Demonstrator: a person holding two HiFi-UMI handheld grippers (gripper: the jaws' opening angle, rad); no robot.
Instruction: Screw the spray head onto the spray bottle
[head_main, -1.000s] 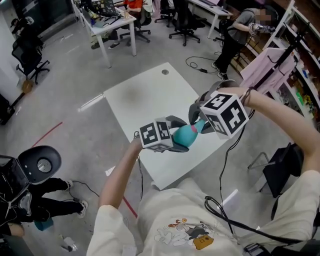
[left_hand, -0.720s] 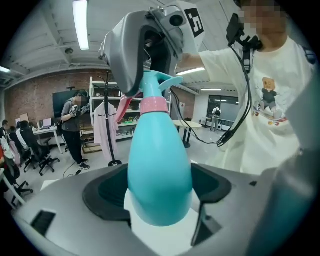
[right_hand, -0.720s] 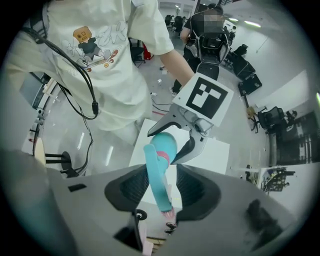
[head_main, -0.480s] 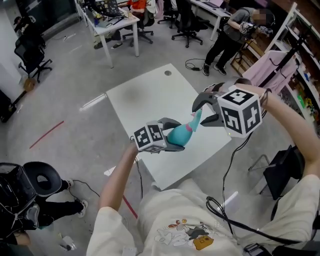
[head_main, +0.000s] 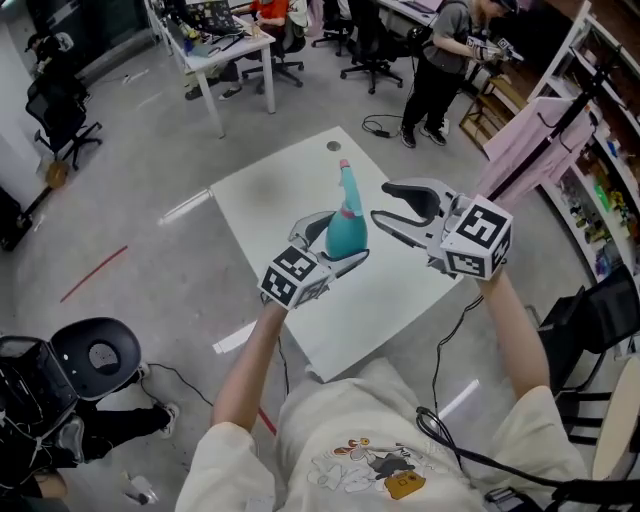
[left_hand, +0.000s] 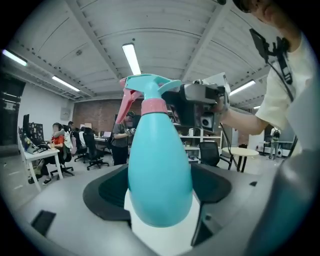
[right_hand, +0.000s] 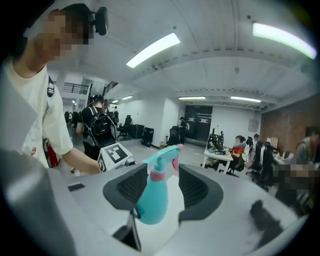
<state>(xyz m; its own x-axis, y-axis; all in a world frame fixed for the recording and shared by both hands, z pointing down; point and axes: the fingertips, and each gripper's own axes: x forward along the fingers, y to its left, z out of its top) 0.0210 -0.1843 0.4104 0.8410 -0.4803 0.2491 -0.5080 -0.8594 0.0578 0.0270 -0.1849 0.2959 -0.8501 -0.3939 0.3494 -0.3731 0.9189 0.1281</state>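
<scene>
Spray bottle (head_main: 347, 235): teal, upright, with the spray head (head_main: 346, 180) sitting on its neck above a pink collar (left_hand: 154, 106). The bottle hangs in the air over the white table (head_main: 290, 190), not resting on it. My left gripper (head_main: 335, 243) clamps the bottle's rounded lower body, one jaw pressed to each side. My right gripper (head_main: 383, 207) stands just beside the bottle on its right. Its jaws are wide and have just been opening further. Neither pad presses on anything, and the bottle shows through the gap, just off the tips. Beyond the table lie grey floor, a desk (head_main: 225, 45) and a standing person (head_main: 440, 60).
</scene>
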